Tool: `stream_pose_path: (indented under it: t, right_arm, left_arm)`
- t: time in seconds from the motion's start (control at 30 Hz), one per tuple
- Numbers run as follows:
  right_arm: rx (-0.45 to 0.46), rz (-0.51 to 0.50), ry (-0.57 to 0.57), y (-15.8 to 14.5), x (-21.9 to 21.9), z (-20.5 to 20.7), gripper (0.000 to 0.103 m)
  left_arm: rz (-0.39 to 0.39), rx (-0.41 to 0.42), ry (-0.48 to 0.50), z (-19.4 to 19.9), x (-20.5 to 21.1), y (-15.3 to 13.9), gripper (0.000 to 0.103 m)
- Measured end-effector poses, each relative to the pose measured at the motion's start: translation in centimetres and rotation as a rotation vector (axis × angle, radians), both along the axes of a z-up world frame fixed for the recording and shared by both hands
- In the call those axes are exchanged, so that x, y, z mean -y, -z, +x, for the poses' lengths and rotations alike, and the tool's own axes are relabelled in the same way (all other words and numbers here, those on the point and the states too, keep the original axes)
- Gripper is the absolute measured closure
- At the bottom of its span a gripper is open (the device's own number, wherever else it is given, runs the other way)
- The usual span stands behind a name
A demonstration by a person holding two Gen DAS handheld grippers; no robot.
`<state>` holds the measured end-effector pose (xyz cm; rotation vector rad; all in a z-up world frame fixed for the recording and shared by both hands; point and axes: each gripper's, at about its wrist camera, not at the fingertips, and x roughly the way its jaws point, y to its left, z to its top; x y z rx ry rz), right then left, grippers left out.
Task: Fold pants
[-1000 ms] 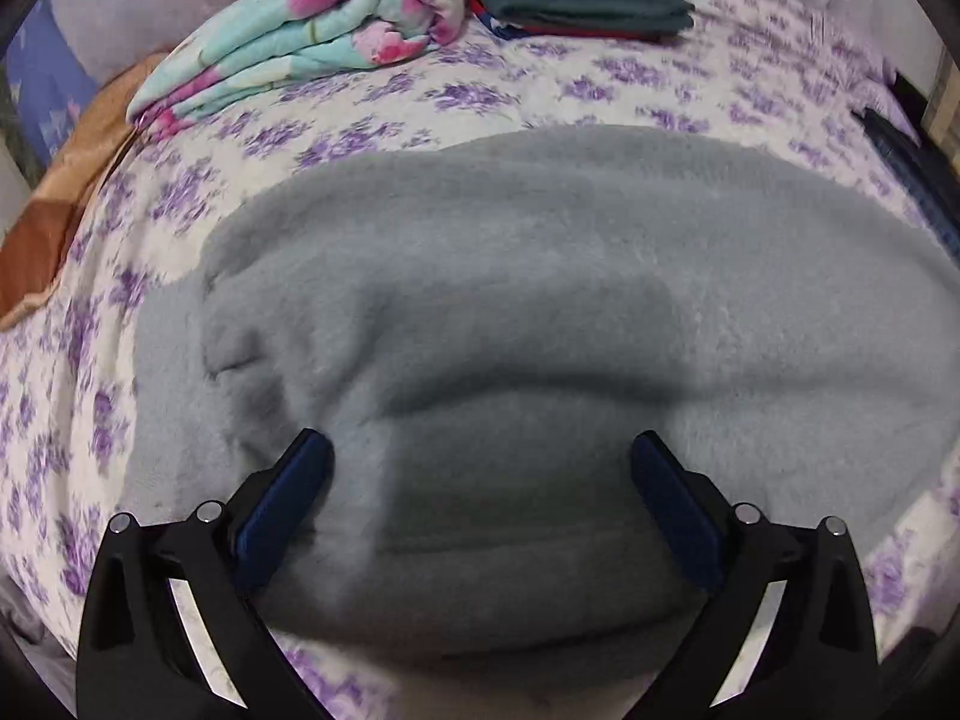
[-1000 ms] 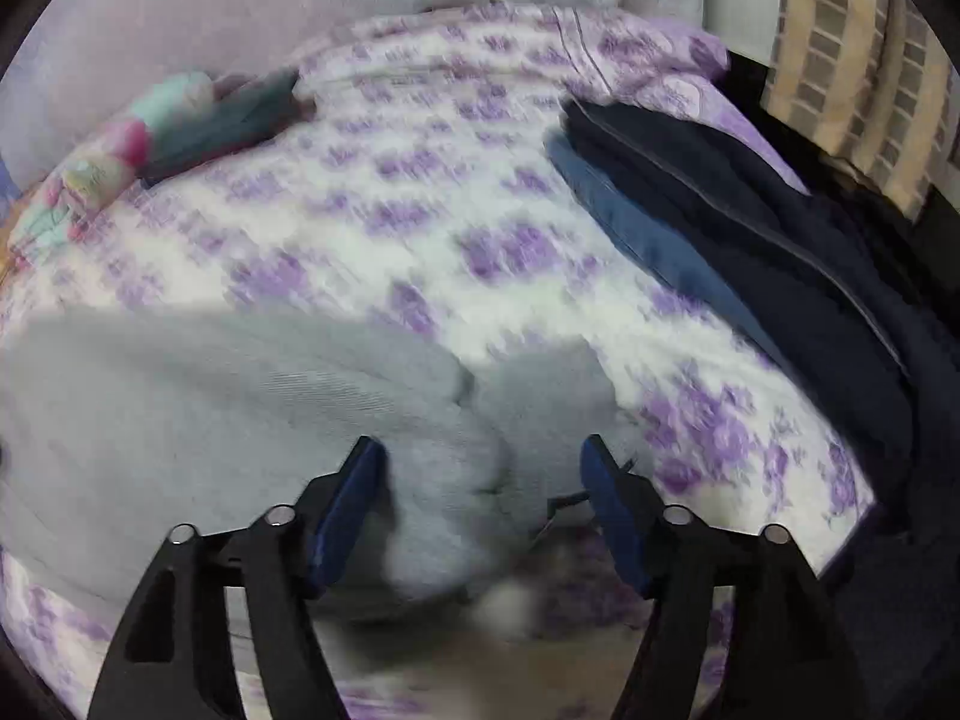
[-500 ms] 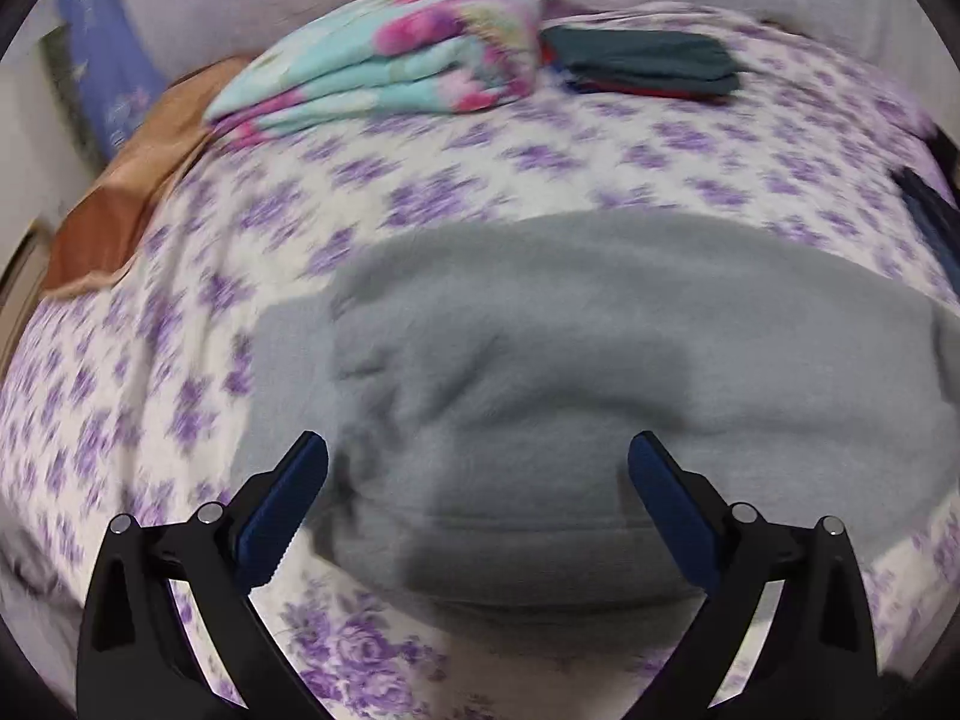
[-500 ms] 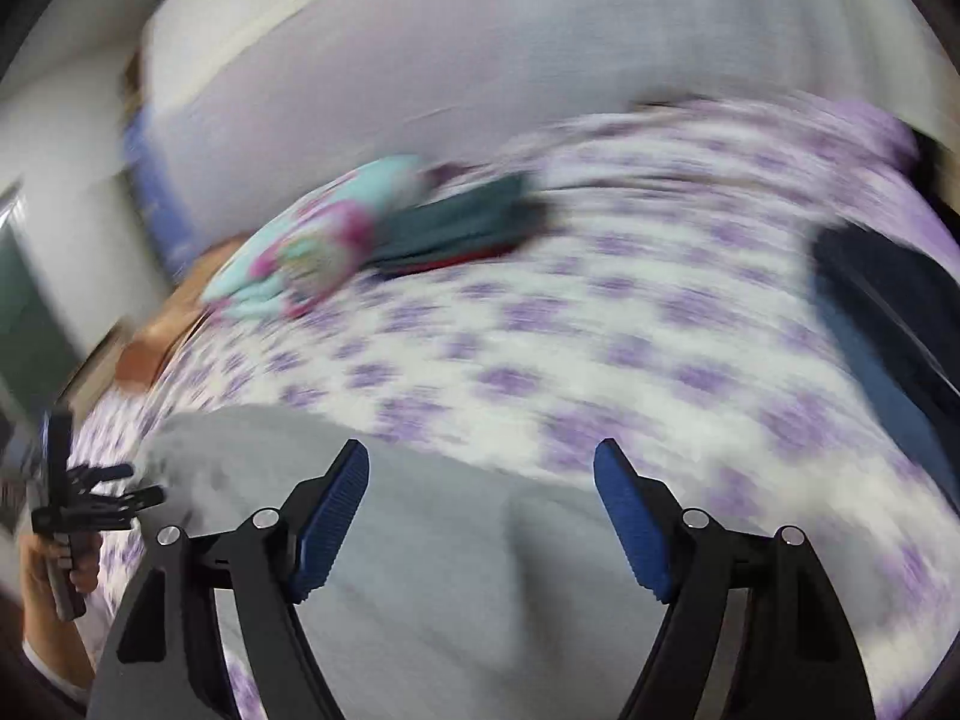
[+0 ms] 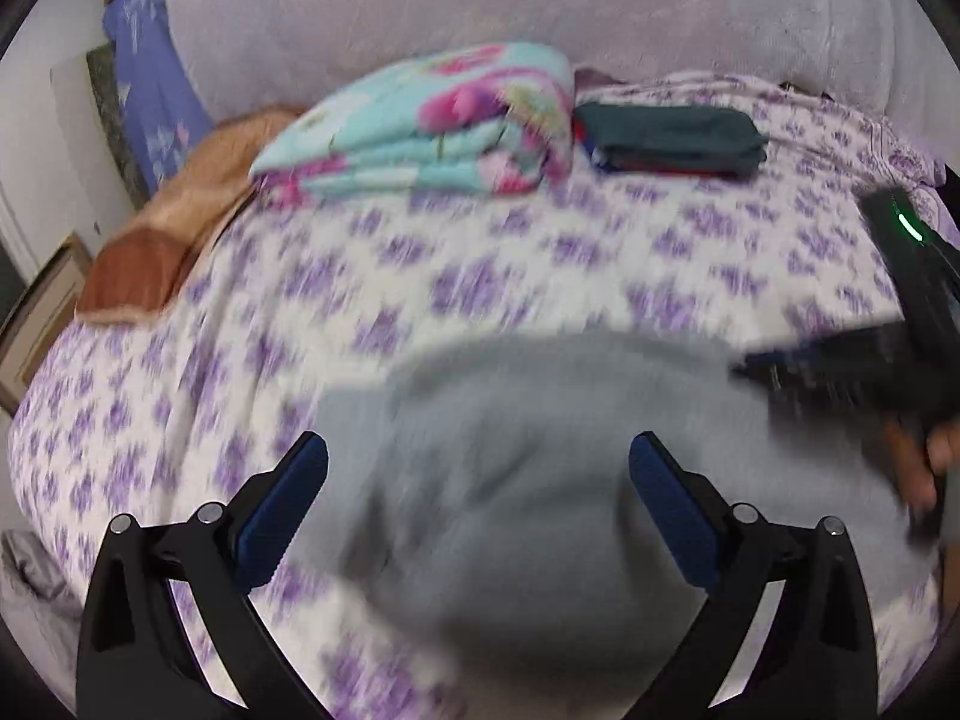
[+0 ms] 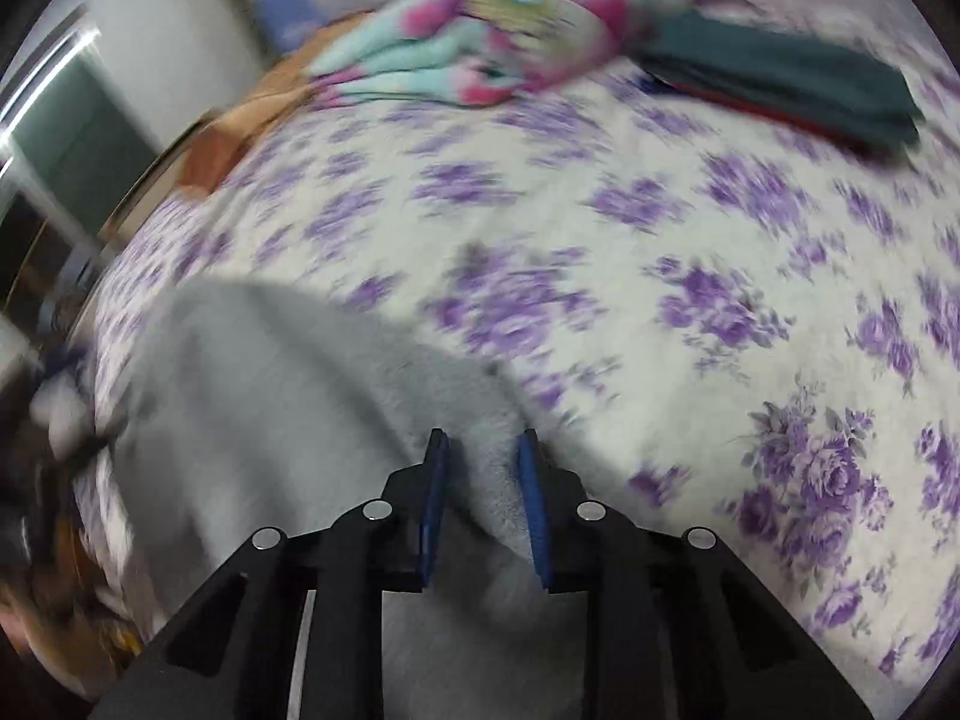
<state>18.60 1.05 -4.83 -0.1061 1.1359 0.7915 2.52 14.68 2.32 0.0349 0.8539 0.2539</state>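
motion-blurred grey pants (image 5: 540,480), near edge cut off below

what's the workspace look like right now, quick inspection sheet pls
surface: bed with purple floral sheet.
job's things: grey fleece pants lying on the sheet.
clutter: folded floral blanket, dark green folded clothes, orange cloth at the far edge.
grippers: left gripper open above the pants; right gripper jaws have just been closing, pinching a fold of the pants.
cables: nothing seen.
surroundings: pale headboard, wall at left.
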Motion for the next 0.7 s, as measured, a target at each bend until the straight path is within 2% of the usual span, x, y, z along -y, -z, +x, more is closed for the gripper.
stream_pose_path:
  t: [0.1, 0.2, 0.27, 0.3, 0.37, 0.43, 0.53, 0.63, 0.7]
  right_arm:
    - [-0.002, 0.034, -0.037, 0.0, 0.8, -0.6, 0.076]
    - [-0.014, 0.039, -0.072, 0.1, 1.1, -0.4, 0.075]
    - [-0.037, 0.059, -0.074, 0.2, 1.5, 0.0, 0.071]
    - [-0.052, 0.070, -0.070, 0.2, 1.6, 0.2, 0.071]
    - [-0.060, 0.081, -0.064, 0.2, 1.8, 0.6, 0.072]
    - [-0.081, 0.105, -0.024, 0.2, 2.1, 1.5, 0.073]
    - [-0.117, 0.108, 0.066, 0.5, 2.1, 3.4, 0.072]
    - [-0.165, 0.071, 0.089, 1.7, 0.8, 4.2, 0.071]
    - [-0.167, 0.032, 0.060, 2.2, -0.6, 4.0, 0.070]
  left_arm:
    - [0.020, -0.011, 0.024, 3.9, 2.1, 0.9, 0.005]
    - [0.033, -0.076, 0.056, 7.1, 4.5, 3.5, 0.005]
    - [0.063, -0.169, 0.042, 8.2, 5.0, 6.6, 0.004]
    - [0.057, -0.191, 0.032, 8.2, 4.9, 7.6, 0.004]
    - [0.003, -0.158, 0.032, 7.1, 4.2, 7.9, 0.004]
    - [-0.023, -0.164, 0.044, 6.5, 3.8, 7.9, 0.004]
    - [0.001, -0.152, 0.064, 5.9, 4.0, 8.1, 0.004]
    - [0.002, -0.133, 0.062, 5.5, 4.1, 8.3, 0.004]
    - [0.004, -0.128, 0.063, 5.6, 4.1, 8.3, 0.004]
